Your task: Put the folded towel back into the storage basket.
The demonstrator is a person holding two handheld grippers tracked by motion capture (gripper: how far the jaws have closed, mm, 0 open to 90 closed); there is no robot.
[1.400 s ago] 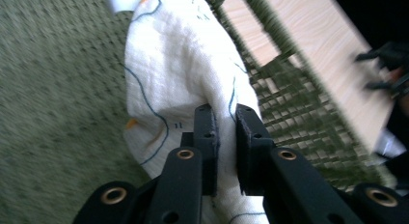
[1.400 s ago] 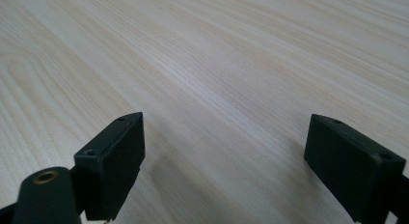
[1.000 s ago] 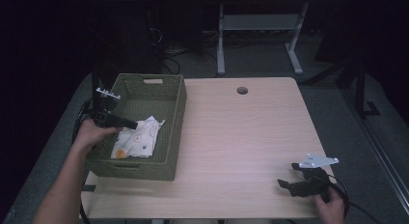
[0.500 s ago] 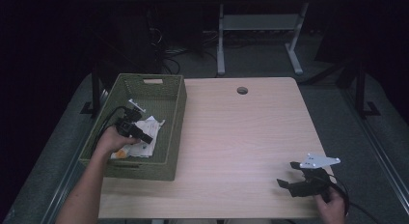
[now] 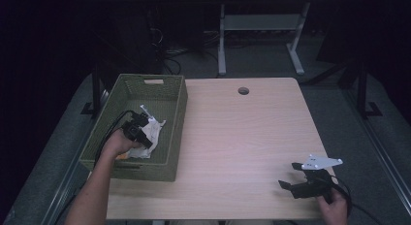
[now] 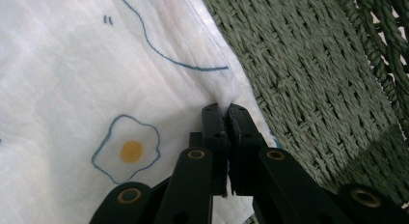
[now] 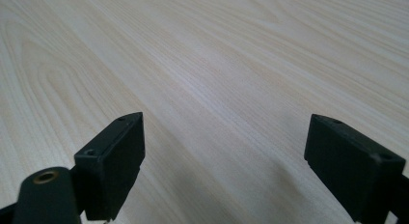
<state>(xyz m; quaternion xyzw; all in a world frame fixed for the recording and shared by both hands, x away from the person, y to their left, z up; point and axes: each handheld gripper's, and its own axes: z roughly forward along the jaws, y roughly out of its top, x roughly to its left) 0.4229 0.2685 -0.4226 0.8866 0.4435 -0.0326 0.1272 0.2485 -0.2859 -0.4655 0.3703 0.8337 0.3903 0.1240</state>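
Note:
A white cloth [image 5: 155, 131] printed with fried eggs [image 6: 72, 64] lies in a green woven basket [image 5: 178, 113] at the table's left. My left gripper [image 5: 145, 140] reaches down into the basket. Its jaws [image 6: 226, 110] have just closed and now pinch the cloth's edge, beside the basket's woven floor [image 6: 308, 74]. Near the table's front right corner, my right gripper [image 5: 289, 175] is held low over the bare wood [image 7: 193, 50]. It is open [image 7: 270, 147] with nothing between its fingers.
The light wooden table [image 5: 242, 133] has a round cable hole [image 5: 243, 90] near its far edge. Something orange [image 5: 121, 157] peeks from under the cloth at the basket's near end. Dark floor and white desk legs [image 5: 222, 50] lie beyond the table.
My left hand has come down and to the right inside the basket onto the cloth, which is now bunched at the jaws. The right gripper has kept still.

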